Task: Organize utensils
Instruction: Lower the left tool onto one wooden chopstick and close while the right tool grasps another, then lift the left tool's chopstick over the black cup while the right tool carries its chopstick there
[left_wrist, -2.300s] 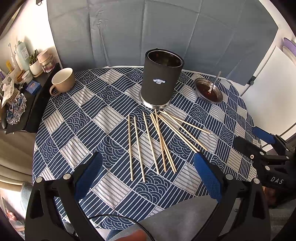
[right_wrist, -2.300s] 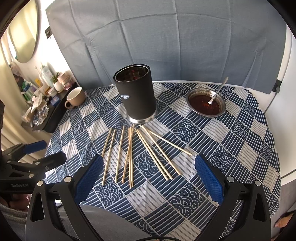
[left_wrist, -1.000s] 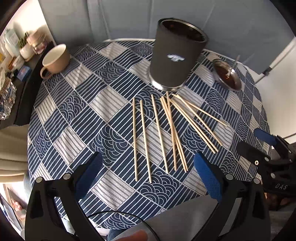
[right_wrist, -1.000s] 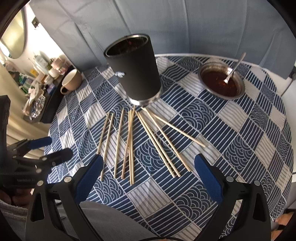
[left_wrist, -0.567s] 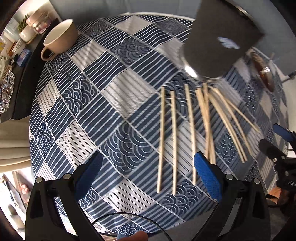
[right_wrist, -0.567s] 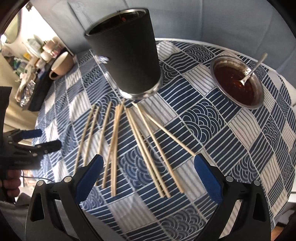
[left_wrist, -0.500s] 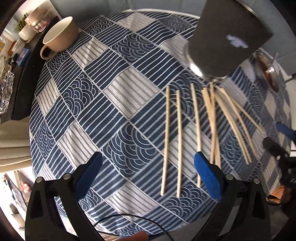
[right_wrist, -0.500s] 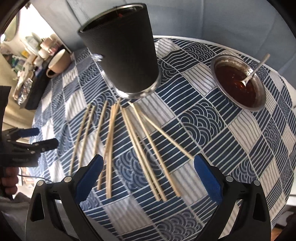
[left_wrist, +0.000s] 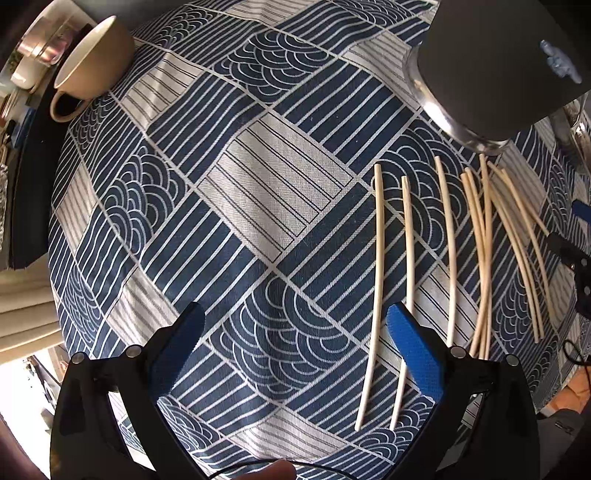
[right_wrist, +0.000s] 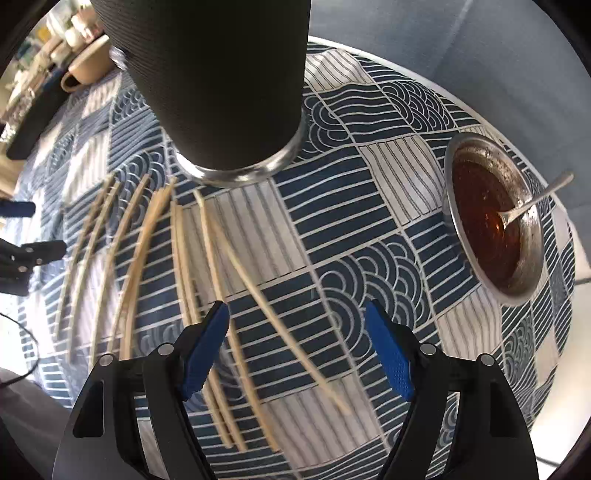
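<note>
Several wooden chopsticks (left_wrist: 378, 280) lie fanned out on the blue and white patterned tablecloth (left_wrist: 258, 206), their far ends near a tall black cylinder holder (left_wrist: 491, 59). My left gripper (left_wrist: 295, 343) is open and empty, low over the cloth, just left of the leftmost chopsticks. My right gripper (right_wrist: 297, 343) is open and empty, low over the rightmost chopsticks (right_wrist: 273, 317), with the black holder (right_wrist: 221, 85) close ahead. The left gripper also shows at the left edge of the right wrist view (right_wrist: 26, 254).
A metal bowl of dark red sauce (right_wrist: 491, 221) with a spoon (right_wrist: 535, 199) stands at the right. A beige mug (left_wrist: 92, 62) sits at the far left table edge, beside a dark shelf with jars (left_wrist: 33, 48). The round table's edge is close behind both grippers.
Both grippers have dropped lower and moved forward toward the chopsticks. The holder and the sticks now loom larger. Both stay open; nothing was picked up.
</note>
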